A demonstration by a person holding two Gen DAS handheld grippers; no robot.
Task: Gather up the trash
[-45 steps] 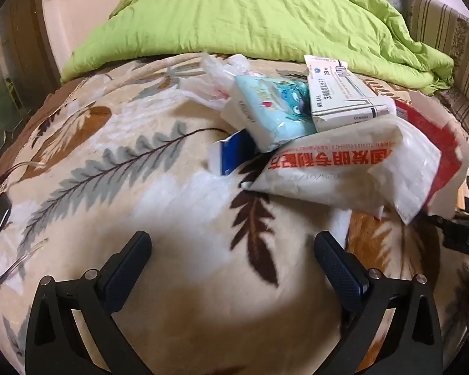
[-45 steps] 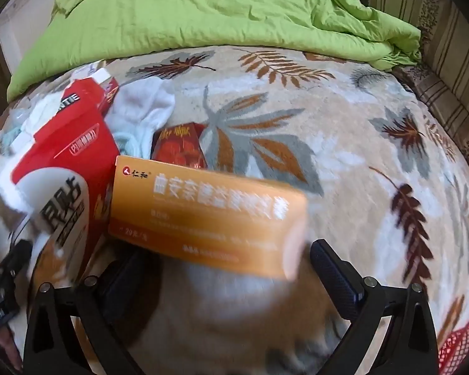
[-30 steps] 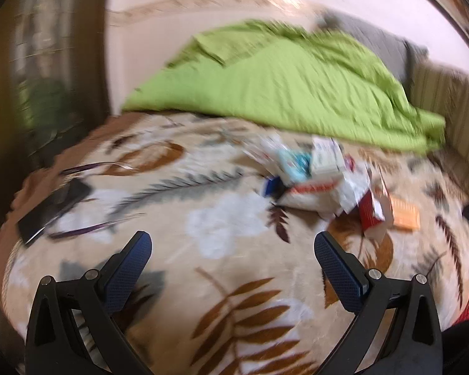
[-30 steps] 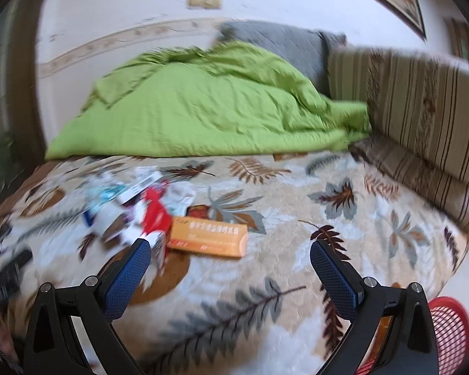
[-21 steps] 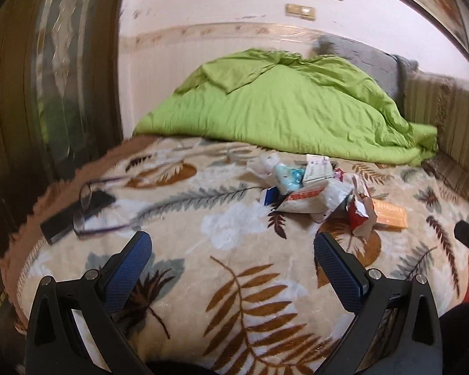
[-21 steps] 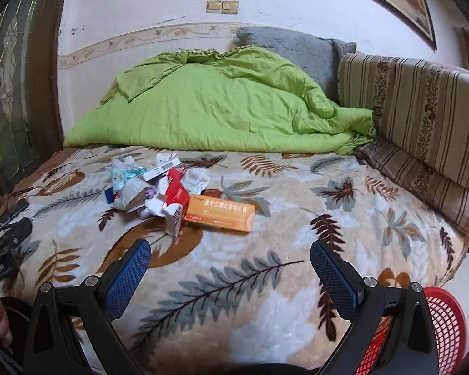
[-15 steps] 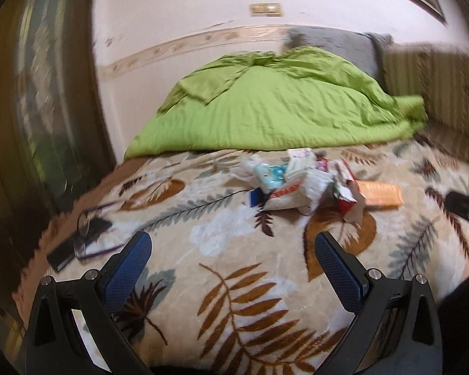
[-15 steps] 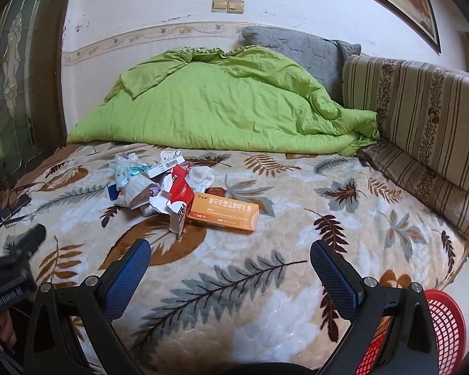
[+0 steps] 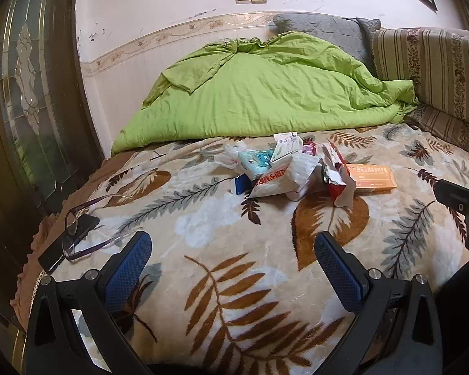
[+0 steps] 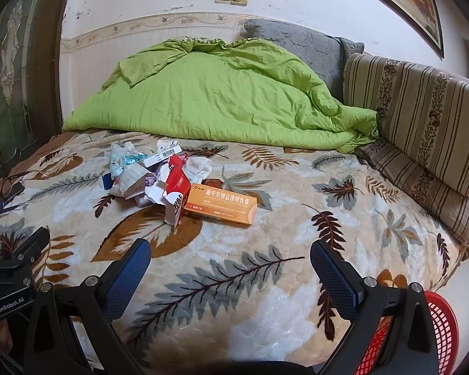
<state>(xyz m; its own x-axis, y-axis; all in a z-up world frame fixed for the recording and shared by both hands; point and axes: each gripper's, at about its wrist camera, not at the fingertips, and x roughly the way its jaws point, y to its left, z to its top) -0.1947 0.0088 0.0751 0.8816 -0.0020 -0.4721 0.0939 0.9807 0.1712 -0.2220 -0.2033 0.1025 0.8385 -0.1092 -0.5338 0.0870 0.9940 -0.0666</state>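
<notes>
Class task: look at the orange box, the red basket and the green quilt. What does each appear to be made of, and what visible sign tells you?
Orange box: likely printed cardboard, with sharp folded edges and flat matte faces.
Red basket: probably moulded plastic, an even lattice of openings with a slight sheen.
Green quilt: woven fabric, seemingly padded, matte, with many soft creases.

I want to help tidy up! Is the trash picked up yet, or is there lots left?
Nothing looks picked up yet. The trash pile and the orange box lie on the leaf-print blanket. Both the left gripper and the right gripper are empty, jaws open, held back from the pile. The red basket waits by the bed. All of it is left.
</notes>
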